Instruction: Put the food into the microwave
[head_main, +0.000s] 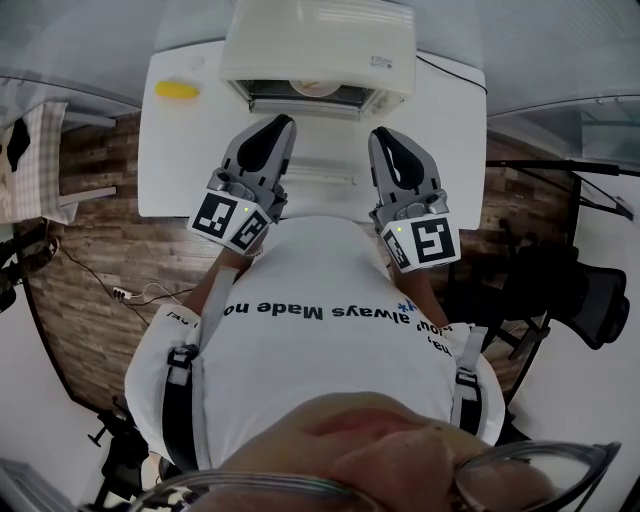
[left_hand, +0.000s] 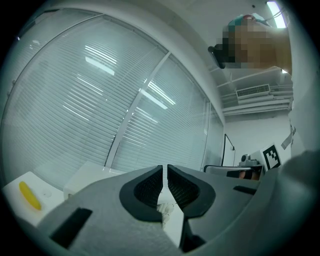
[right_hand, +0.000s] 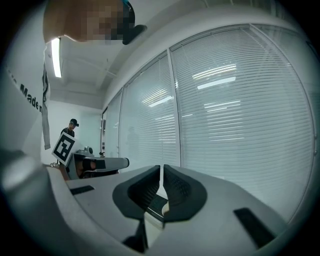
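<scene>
A white microwave (head_main: 318, 45) stands at the far edge of the white table (head_main: 180, 170). Its front shows a dark opening in which a pale round item (head_main: 318, 88) sits; I cannot tell what it is. A yellow banana (head_main: 177, 89) lies on the table's far left corner, also visible in the left gripper view (left_hand: 29, 195). My left gripper (head_main: 281, 122) and right gripper (head_main: 384, 135) hover side by side over the table, close to the person's chest and pointing at the microwave. Both are shut with nothing between the jaws (left_hand: 165, 172) (right_hand: 161, 172).
Glass walls with blinds (left_hand: 100, 100) run behind the table. A black office chair (head_main: 570, 290) stands to the right, and cables (head_main: 130, 293) lie on the wooden floor at left. Another person (right_hand: 72, 127) stands far off in the right gripper view.
</scene>
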